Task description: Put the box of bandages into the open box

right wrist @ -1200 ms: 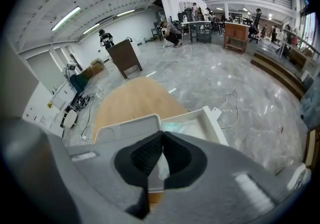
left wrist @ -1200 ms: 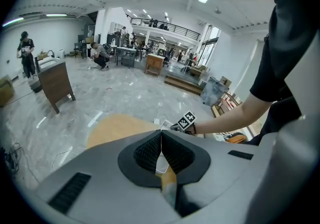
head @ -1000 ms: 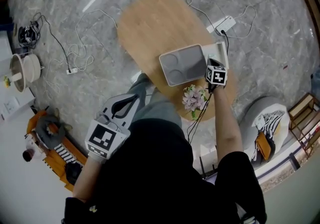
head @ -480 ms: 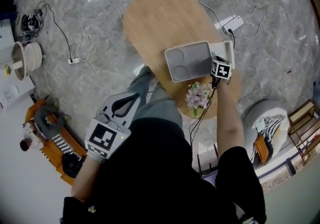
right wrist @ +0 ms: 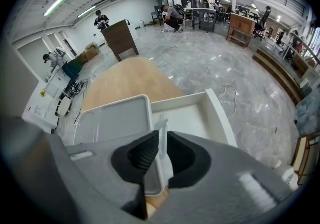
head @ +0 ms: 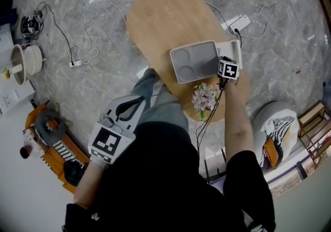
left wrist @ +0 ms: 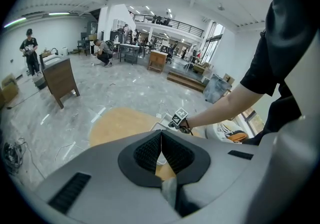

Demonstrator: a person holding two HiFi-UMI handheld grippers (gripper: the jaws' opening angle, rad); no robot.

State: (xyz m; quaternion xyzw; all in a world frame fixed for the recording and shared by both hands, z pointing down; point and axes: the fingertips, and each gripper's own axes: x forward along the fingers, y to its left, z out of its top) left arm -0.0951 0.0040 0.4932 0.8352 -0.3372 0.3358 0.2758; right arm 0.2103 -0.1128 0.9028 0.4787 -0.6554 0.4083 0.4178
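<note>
On the oval wooden table [head: 165,13] lies the open box: a white tray [head: 231,48] [right wrist: 187,118] with its grey lid [head: 194,61] [right wrist: 112,120] folded out flat beside it. My right gripper [head: 221,61] [right wrist: 161,153] sits at the near edge where lid and tray meet, shut on a thin white tab [right wrist: 162,135] of that box. The tray looks empty inside. My left gripper [head: 138,103] [left wrist: 161,149] hangs off the table by the person's leg, shut with nothing in it. No box of bandages shows in any view.
A small bunch of pale flowers [head: 204,97] lies on the table just behind my right hand. Cables and a power strip [head: 239,23] trail on the marble floor. A white armchair [head: 274,122] stands at the right, clutter [head: 51,138] at the left.
The head view has shifted a little. My right gripper stays at the box's near edge and the left gripper has not moved.
</note>
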